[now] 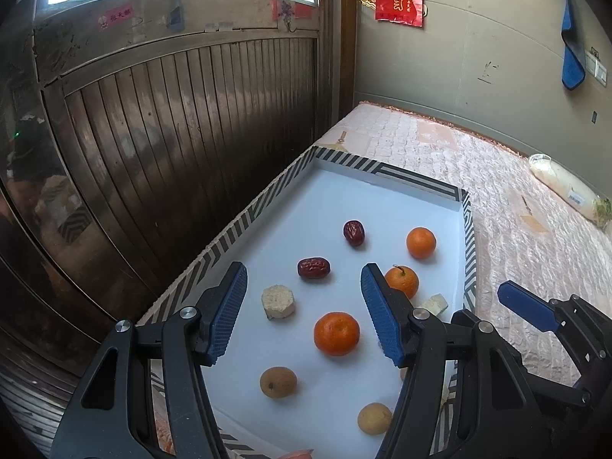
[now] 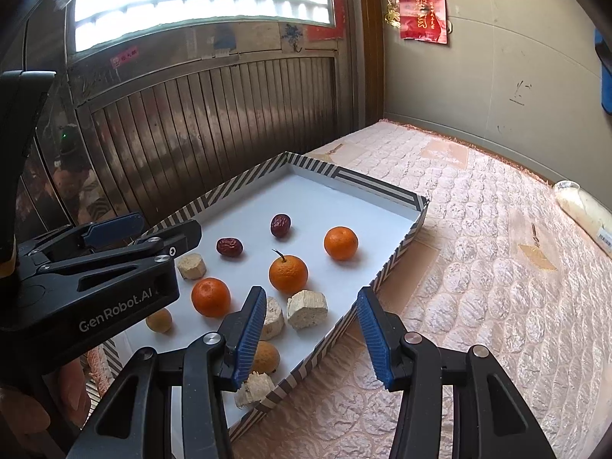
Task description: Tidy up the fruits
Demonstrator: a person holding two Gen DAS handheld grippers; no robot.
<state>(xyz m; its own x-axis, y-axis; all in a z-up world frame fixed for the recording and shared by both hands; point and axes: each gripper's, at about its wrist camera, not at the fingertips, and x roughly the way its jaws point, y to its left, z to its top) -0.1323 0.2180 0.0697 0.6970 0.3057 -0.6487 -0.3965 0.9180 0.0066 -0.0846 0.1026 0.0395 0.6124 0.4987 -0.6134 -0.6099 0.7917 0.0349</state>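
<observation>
White cardboard is forming the floor of a shallow tray (image 1: pixel 468 229) with a black-and-cream striped rim, which is lying on a pink quilted mattress (image 2: pixel 478 248) beside a dark slatted metal door (image 1: pixel 172 134). Inside the tray, three mandarins are sitting apart from one another: one (image 1: pixel 420 243) near the far right rim, a stemmed one (image 2: pixel 288 273) towards the middle, and a third (image 1: pixel 336 333) nearer the front. Two dark red dates (image 1: pixel 353 233) (image 1: pixel 313 268) are lying further in, towards the tray's left rim. Pale cut chunks (image 2: pixel 307 309) and small tan round fruits (image 1: pixel 278 382) are scattered across the front part of the tray. The left gripper (image 1: pixel 304 313) is hovering over the front half of the tray with its blue pads spread wide and nothing between them, the nearest mandarin showing below the gap. The right gripper (image 2: pixel 311 338) is hanging over the tray's right rim, its jaws parted and gripping nothing, with the left pad (image 2: pixel 248 338) over the tray floor in front of a chunk and the other over the mattress.
</observation>
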